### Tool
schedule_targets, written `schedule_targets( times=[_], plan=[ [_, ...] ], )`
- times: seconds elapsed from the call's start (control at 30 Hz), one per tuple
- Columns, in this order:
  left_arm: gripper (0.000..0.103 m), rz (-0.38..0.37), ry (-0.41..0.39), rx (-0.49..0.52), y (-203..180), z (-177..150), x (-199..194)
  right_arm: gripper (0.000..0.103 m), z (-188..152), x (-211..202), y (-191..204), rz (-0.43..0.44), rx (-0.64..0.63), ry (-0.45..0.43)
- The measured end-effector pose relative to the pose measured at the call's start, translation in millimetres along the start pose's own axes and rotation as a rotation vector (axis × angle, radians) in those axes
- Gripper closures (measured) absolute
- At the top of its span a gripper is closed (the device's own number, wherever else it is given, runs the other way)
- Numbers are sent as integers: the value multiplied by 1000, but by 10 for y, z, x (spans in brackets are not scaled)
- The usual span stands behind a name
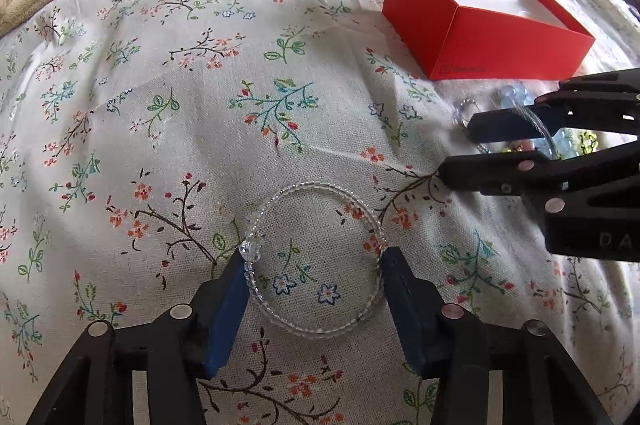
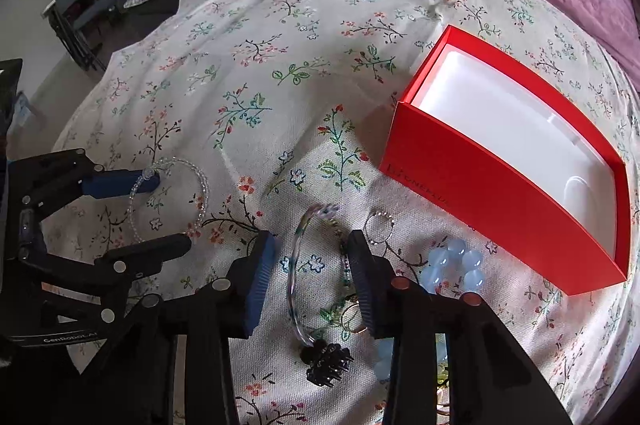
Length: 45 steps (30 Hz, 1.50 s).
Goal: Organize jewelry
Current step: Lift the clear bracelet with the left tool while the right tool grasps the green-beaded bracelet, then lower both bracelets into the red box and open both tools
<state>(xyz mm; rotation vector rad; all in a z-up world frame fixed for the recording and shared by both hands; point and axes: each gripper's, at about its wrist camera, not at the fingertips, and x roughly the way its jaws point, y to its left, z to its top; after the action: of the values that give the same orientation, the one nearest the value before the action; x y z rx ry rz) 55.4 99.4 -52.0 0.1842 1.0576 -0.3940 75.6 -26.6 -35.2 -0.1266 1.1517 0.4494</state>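
Jaws of left gripper [image 1: 314, 263] spread, straddling flat clear-bead bracelet [image 1: 316, 261].

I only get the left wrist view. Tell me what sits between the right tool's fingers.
Observer: A clear bangle lies on the cloth between them. The right tool is open, not clamping it.
Operator: Report what's nearest the camera there.
Observer: A black claw clip lies at the bangle's near end.
Operator: Check the box.
Observer: The red box has a white interior with no jewelry visible in it.
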Motion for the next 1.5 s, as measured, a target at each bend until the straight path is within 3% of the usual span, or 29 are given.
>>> schedule_targets(
  times=[0.1,0.23,0.37,0.53,0.87,1.17,1.5],
  plan=[
    [81,13,-4,-11,22,15,-27,67,-5,-36,-6,4,-1,-2],
    [88,-2,-3,-37,58,21,-46,74,-14,-68,-29,-1,-1,-1],
    [88,8,-1,-25,46,15,-36,92,-14,-84,-73,-11,9,5],
    [103,-19,-24,-47,63,38,-96,101,7,-174,-86,-12,20,-16],
    [103,-30,-26,-61,68,54,-141,101,81,-475,-82,24,45,-76],
    [103,-6,-129,-72,-17,244,-418,101,173,-801,-238,49,94,-145],
    [103,-29,-217,-96,-250,654,-590,101,233,-1092,-714,43,214,-217]
  ],
)
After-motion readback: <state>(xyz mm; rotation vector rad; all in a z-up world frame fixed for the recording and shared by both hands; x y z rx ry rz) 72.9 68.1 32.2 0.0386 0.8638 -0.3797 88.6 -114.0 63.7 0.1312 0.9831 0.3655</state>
